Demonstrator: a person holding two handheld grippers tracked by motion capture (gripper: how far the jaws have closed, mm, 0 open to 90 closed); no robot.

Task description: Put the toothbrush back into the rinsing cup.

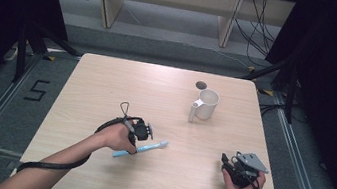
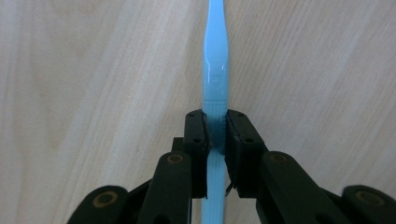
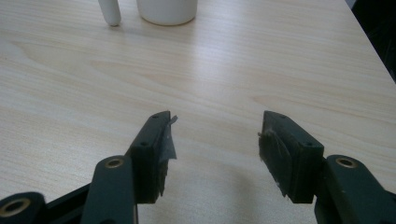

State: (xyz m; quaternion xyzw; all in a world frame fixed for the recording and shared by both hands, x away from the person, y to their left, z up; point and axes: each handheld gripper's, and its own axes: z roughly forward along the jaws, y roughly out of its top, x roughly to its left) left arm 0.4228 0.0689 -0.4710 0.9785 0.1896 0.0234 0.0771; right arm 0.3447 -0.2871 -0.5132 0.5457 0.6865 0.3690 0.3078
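The toothbrush (image 2: pixel 215 70) runs off the top edge of the left gripper view, its head cut away. The cup (image 3: pixel 166 11) is cropped at the right gripper view's upper edge, rim unseen.

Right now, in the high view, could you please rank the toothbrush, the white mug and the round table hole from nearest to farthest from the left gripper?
1. Blue toothbrush, clamped in the left gripper jaws.
2. White mug, toward the far right.
3. Round table hole, just beyond the mug.
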